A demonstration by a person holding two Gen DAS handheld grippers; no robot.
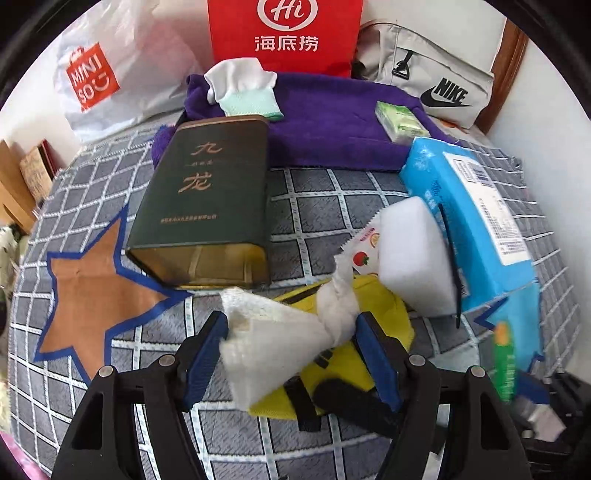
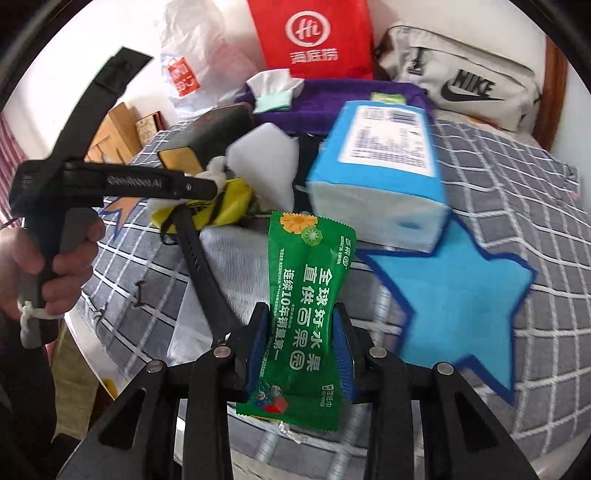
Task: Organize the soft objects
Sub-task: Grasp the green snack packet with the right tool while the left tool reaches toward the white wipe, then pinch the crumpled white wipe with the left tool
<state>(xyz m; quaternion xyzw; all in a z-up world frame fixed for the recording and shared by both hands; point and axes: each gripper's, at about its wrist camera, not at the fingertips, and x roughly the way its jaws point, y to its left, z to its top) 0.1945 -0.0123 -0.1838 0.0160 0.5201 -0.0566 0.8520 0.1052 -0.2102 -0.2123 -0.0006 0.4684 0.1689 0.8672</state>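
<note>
1. The left hand-held gripper (image 1: 291,332) has a white folded cloth (image 1: 273,343) between its blue pads; the jaws stand fairly wide and both pads touch the cloth, so it is held.
2. That cloth hangs over a yellow pouch (image 1: 347,369) with black straps, which lies on the bed's grey checked cover (image 1: 317,206) near its front edge.
3. Beside the cloth, toward the right edge of the bed, a white sponge block (image 1: 413,254) leans against a blue tissue pack (image 1: 476,214).
4. The right hand-held gripper (image 2: 301,339) is narrowed on a green wet-wipe packet (image 2: 306,295); both pads press its sides, and the packet stands up out of the jaws above the cover, just in front of the tissue pack.
5. A dark green tin (image 1: 207,206) lies on its side toward the middle of the bed; behind it a purple towel (image 1: 332,122) carries a white glove (image 1: 240,88) and a small green packet (image 1: 400,122).
6. At the back edge stand a red bag (image 1: 284,33), a white plastic bag (image 1: 110,70) and a grey bag (image 1: 439,77).
7. In the right wrist view a hand (image 2: 55,254) grips the left tool's handle, and the tool's body hides most of the cloth and part of the pouch.
8. The tissue pack is motion-blurred there. The small print on the tin is too fine to read, and the lower end of the wet-wipe packet is cut off by the jaws.
</note>
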